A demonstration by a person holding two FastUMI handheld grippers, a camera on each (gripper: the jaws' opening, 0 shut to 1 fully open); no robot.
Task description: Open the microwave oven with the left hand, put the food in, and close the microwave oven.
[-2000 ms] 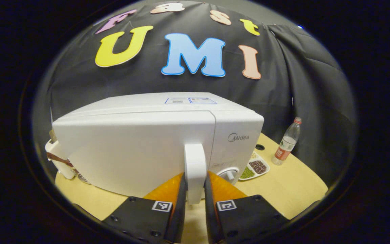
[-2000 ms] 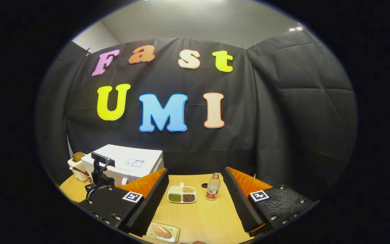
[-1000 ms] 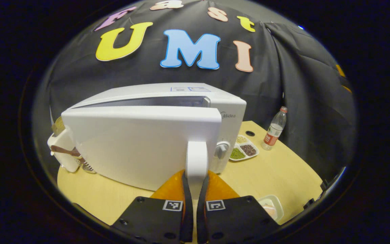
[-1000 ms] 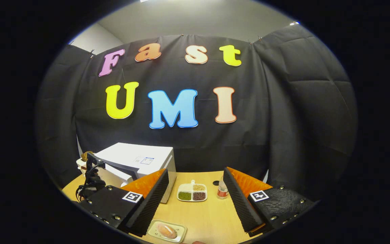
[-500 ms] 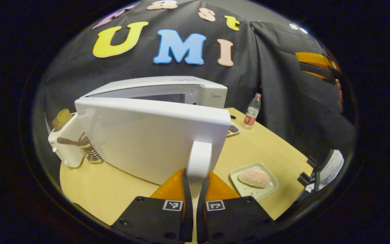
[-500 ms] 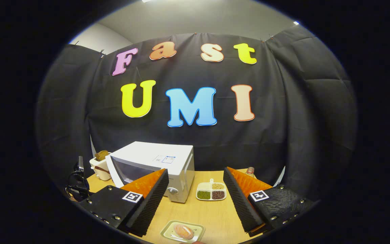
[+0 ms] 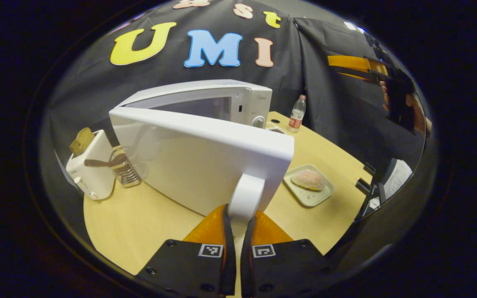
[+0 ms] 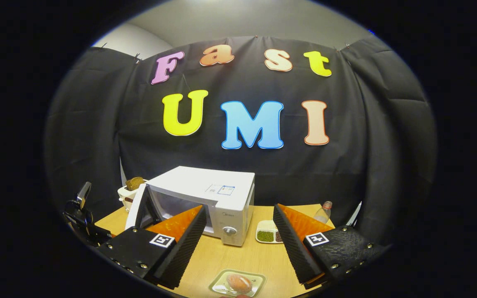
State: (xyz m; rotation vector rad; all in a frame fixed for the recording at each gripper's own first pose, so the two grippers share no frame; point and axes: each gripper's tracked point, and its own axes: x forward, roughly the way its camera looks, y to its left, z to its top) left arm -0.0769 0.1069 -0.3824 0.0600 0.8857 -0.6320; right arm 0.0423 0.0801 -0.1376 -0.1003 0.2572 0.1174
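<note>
Holding the door handle [image 7: 244, 198] tight, the left gripper [image 7: 237, 231] has the microwave [image 8: 218, 198] open; the right gripper [image 8: 238, 242] hangs wide apart above the bread plate [image 8: 237, 284] at the table's [image 8: 238, 256] front edge.

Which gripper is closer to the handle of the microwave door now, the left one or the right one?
Left. The left gripper is shut on the door handle, both fingers pressing it. The right gripper hangs open above the table, away from the microwave.

light: dim, overhead | shadows: soft | focus: sharp | edges: heavy fisheye bending, dark falloff
</note>
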